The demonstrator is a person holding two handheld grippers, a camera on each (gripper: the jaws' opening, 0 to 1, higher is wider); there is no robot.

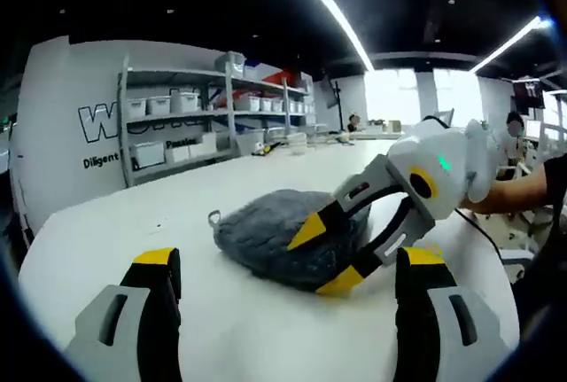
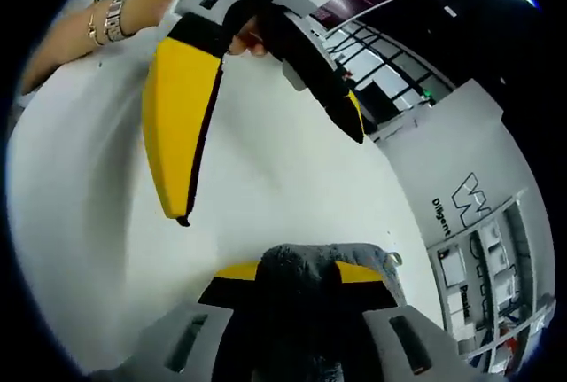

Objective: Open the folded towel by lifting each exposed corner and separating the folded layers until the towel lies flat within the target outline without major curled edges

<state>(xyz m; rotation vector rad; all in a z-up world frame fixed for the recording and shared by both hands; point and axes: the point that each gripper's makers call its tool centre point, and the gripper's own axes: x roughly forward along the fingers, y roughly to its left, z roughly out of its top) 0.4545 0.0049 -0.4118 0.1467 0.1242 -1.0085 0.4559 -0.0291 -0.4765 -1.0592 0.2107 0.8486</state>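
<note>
A grey fluffy towel (image 1: 257, 231) lies bunched on the white table (image 1: 106, 231), with a small hanging loop (image 1: 213, 218) at its left end. My right gripper (image 1: 304, 268) comes in from the right, its yellow-tipped jaws closed over the towel's near right edge. In the right gripper view the towel (image 2: 306, 307) fills the gap between that gripper's (image 2: 297, 272) jaws. My left gripper (image 1: 288, 258) stands open just short of the towel, nothing between its fingers. It hangs above the table (image 2: 80, 222) as the left gripper (image 2: 270, 178) in the right gripper view, held by a hand with a bracelet (image 2: 111, 14).
Metal shelves (image 1: 177, 125) with white bins stand against a lettered wall behind the table. People sit at desks at the far right (image 1: 514, 134). A black cable (image 1: 478, 227) runs over the table's right side. The table's rounded left edge (image 1: 35, 249) is near.
</note>
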